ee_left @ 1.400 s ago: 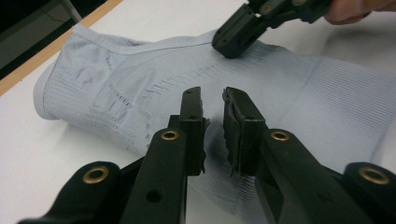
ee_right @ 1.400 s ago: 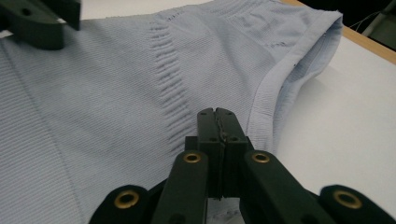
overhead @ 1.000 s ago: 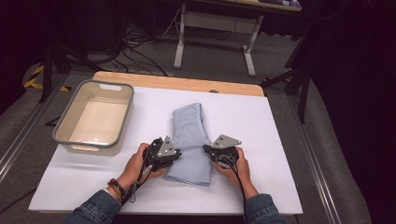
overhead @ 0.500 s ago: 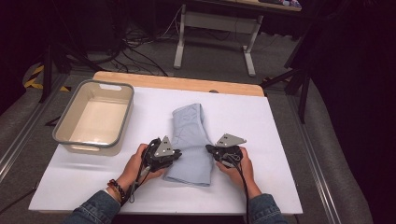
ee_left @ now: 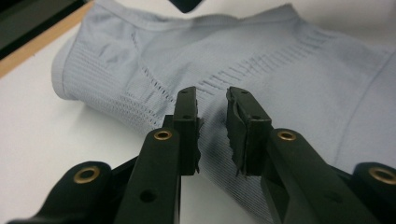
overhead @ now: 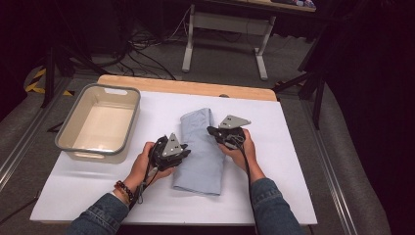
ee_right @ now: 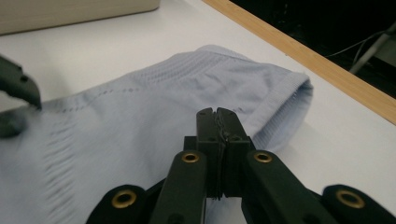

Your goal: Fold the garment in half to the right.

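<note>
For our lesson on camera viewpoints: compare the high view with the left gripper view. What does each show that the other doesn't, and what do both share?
High view alone: the beige tub, the person's hands, the whole white table, the floor beyond.
Left gripper view alone: the left tool close up, its jaws slightly apart with nothing pressed between them, and the shirt's knitted ventilation pattern.
Both: the folded light-blue shirt on the white table.
</note>
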The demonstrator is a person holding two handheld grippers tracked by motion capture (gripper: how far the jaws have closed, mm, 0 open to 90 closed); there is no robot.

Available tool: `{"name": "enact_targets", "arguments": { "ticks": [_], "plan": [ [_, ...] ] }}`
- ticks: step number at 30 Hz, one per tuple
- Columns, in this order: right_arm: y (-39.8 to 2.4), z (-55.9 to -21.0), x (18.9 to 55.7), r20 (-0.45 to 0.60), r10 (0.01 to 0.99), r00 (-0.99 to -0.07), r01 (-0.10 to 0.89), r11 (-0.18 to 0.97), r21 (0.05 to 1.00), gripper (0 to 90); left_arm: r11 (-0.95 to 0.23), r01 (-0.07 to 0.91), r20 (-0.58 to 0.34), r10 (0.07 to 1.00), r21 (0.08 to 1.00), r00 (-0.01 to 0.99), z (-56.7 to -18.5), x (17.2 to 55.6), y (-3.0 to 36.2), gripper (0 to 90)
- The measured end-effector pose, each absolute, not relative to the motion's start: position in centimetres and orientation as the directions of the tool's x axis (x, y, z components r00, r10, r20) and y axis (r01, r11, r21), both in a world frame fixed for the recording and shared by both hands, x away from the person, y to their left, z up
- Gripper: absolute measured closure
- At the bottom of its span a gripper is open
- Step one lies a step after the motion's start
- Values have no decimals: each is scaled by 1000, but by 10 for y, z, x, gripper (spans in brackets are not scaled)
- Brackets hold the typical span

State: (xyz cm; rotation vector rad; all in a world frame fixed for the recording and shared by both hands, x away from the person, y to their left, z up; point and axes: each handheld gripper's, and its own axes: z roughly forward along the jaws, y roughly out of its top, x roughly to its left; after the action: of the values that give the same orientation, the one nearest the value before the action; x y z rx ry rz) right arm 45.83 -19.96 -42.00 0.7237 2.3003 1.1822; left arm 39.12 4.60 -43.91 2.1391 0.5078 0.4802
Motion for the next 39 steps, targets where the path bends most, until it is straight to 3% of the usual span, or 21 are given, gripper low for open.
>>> {"name": "enact_targets", "arguments": {
  "ticks": [9,12,21,31,39],
  "plan": [
    [-164,-434,498,-208,581,-787,243,602,761,900,-551,238,94,507,800,857,-448,398,47,742],
    [-162,-440,507,-182,580,-794,262,597,758,900,-559,247,90,507,792,857,-450,399,48,742],
    [-169,-454,522,-183,654,-734,340,588,734,900,-577,257,94,507,775,857,-454,400,47,749],
    [-186,-455,527,-166,755,-634,408,509,758,900,-579,249,104,507,776,855,-454,398,46,763],
    [-193,-438,521,-139,768,-626,365,445,818,900,-532,187,146,522,826,841,-432,403,52,797]
  ]
}}
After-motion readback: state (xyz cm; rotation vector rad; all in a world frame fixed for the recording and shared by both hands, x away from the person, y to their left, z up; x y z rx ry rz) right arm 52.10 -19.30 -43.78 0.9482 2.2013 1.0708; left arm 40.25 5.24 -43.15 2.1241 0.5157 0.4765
